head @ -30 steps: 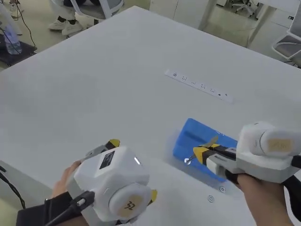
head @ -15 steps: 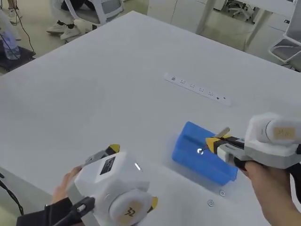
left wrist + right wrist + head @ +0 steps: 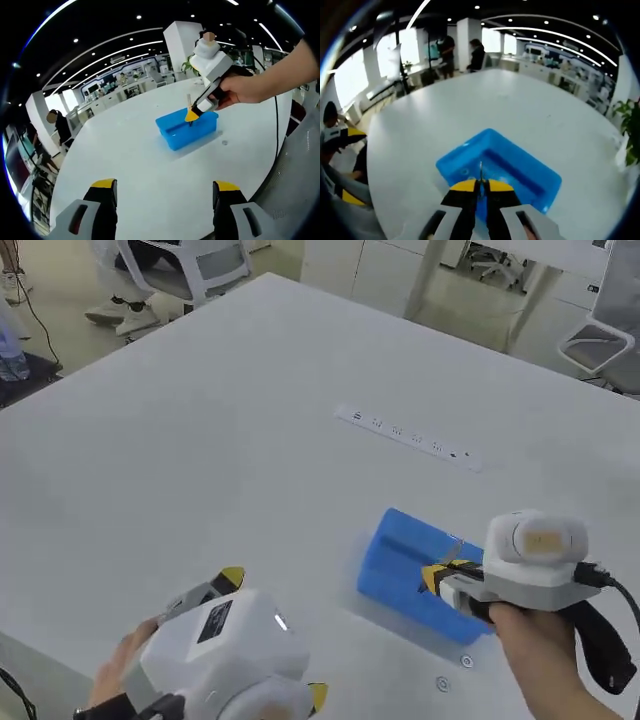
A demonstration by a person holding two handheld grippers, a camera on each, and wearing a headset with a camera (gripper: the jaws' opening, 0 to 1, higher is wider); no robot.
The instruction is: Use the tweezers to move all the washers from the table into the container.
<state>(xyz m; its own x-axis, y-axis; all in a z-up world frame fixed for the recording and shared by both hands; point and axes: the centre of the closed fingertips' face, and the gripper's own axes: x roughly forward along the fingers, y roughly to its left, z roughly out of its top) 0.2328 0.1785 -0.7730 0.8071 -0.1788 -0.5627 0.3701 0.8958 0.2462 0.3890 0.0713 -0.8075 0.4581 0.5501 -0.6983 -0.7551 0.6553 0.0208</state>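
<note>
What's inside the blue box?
The tweezers poke down into the blue box, held by the right gripper. Bare blue floor shows around their tips. The gripper's jaws cover the near part of the inside, so anything small lying there is hidden.

Container (image 3: 410,565): solid blue. Table (image 3: 200,420): plain white. Left gripper (image 3: 165,186) and right gripper (image 3: 481,186): white bodies, yellow jaw tips, black trim. Label (image 3: 222,620) on left gripper: black. Tweezers (image 3: 480,172): silver. Washers (image 3: 442,683): silver-grey. Power strip (image 3: 405,437): white with dark sockets
</note>
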